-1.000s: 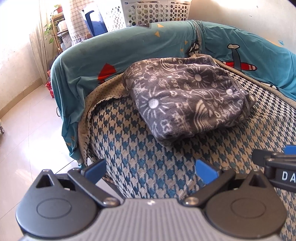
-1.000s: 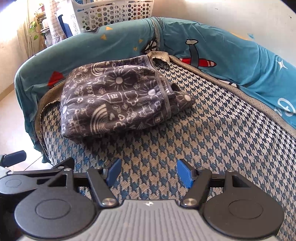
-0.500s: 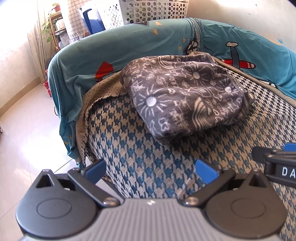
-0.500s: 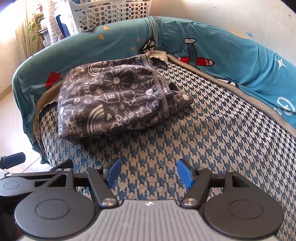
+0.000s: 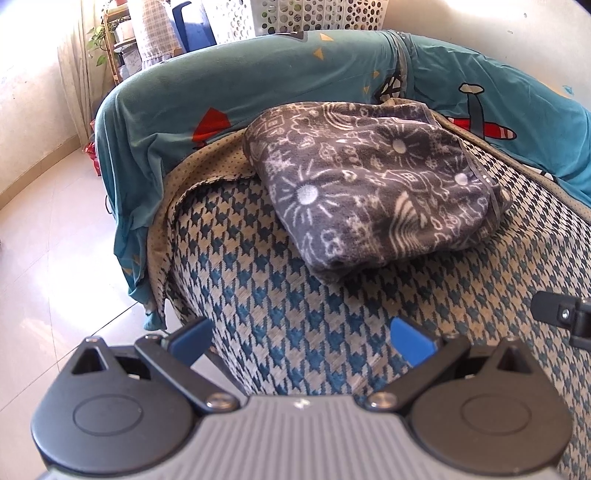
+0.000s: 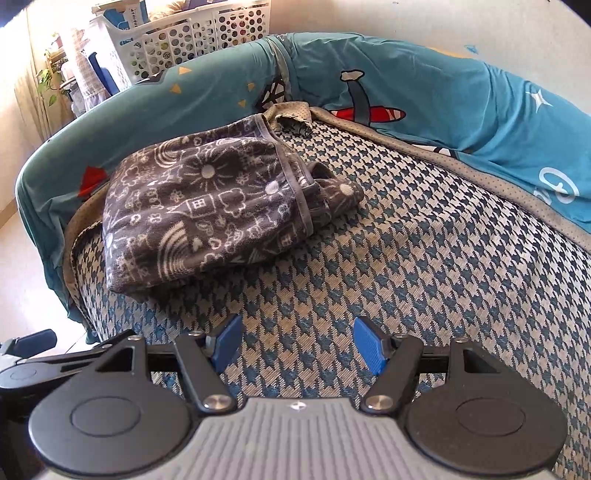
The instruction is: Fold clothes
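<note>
A folded grey garment with white doodle print [image 5: 373, 192] [image 6: 207, 206] lies on the houndstooth seat cover [image 5: 258, 295] [image 6: 424, 280] of a sofa. It rests near the seat's far left corner. My left gripper [image 5: 301, 338] stands open above the seat's front edge, well short of the garment, with nothing between its blue pads. My right gripper [image 6: 297, 345] is open too, over bare houndstooth fabric, in front of and to the right of the garment. Part of the right gripper [image 5: 561, 317] shows at the left wrist view's right edge.
A teal sheet with a plane print [image 5: 258, 74] [image 6: 424, 85] covers the sofa's back and arm. A white perforated laundry basket [image 5: 306, 14] [image 6: 177, 40] stands behind the sofa. Pale tiled floor [image 5: 48, 240] lies to the left, with a plant shelf [image 5: 110, 40] by the wall.
Both views have shifted slightly, so the garment sits a little lower and nearer in frame. The garment itself has not moved and both grippers keep the same opening.
</note>
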`<state>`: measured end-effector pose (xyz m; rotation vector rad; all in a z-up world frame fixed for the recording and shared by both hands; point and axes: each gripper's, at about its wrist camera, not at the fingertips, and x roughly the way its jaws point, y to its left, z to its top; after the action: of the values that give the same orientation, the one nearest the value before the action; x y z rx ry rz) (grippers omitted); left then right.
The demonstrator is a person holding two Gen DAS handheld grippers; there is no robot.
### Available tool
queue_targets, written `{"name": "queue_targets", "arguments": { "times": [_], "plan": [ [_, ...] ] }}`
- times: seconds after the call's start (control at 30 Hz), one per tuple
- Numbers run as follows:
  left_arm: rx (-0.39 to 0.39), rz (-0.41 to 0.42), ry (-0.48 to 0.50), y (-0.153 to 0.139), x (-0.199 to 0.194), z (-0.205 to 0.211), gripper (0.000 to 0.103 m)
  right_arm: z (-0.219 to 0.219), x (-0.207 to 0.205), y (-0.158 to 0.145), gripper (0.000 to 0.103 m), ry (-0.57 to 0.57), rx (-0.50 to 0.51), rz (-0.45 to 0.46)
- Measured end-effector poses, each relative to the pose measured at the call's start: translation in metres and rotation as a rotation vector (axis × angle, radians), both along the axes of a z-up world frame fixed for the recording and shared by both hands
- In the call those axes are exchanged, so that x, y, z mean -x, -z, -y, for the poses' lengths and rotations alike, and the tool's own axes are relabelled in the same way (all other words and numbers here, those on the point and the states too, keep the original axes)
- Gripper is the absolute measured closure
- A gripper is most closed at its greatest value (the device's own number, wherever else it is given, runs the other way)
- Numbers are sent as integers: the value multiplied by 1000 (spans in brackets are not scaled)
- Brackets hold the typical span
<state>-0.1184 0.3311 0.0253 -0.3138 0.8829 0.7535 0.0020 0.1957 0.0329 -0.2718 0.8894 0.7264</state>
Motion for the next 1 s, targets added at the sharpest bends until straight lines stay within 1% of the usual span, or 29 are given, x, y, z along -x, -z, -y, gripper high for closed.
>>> {"name": "queue_targets", "arguments": {
  "times": [0.13,0.3,0.4,0.5,0.6,0.9,1.0],
  "plan": [
    [5,5,-17,0,-1,-2,0,5,-1,-5,37,-2,3,27],
    [18,1,-7,1,-8,2,0,7,-6,-6,37,10,-27,-7],
    [7,9,15,-1,-10,9,0,3,-5,-3,37,6,-30,-22],
    [-8,4,32,-1,-11,14,0,-1,3,-2,37,-23,-8,3],
    [-17,-2,29,-1,-11,14,0,-3,9,0,37,-38,6,18],
    [-28,-14,17,2,-8,10,0,-6,6,5,37,-34,6,-12],
    [-31,-15,17,2,-8,9,0,-12,9,2,37,-54,-1,10]
  ]
}}
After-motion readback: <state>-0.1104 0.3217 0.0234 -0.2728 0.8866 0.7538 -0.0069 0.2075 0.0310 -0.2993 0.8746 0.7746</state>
